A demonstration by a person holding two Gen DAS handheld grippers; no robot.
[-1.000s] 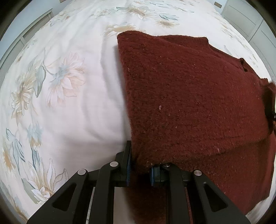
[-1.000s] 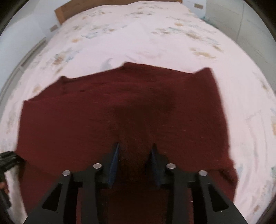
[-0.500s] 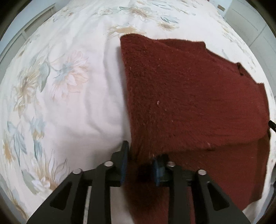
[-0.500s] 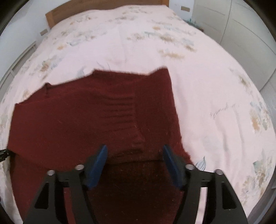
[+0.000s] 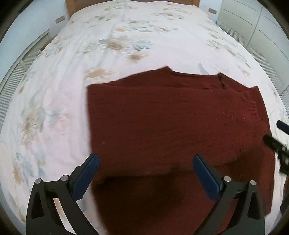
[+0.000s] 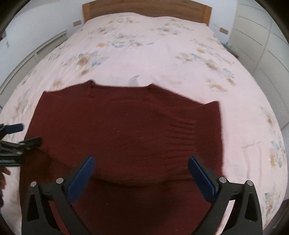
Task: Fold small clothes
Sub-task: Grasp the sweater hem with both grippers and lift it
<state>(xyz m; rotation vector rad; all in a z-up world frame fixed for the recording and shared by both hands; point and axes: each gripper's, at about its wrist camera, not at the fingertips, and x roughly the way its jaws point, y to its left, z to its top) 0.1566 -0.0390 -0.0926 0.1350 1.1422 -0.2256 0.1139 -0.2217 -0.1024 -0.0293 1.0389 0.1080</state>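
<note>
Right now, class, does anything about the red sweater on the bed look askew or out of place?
Nothing is damaged or spilled. The sweater lies on the flowered bedspread, folded over itself, but unevenly: the upper layer's near edge stops short of the lower layer. Both the left gripper and the right gripper are open.

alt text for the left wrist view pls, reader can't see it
The left tongs hang open over a dark red knitted sweater, part-folded with its upper layer doubled over the lower, gripping nothing. It lies on a bed with a pale floral cover, a wooden headboard at the far end. The right tongs poke in at the sweater's right edge.
</note>
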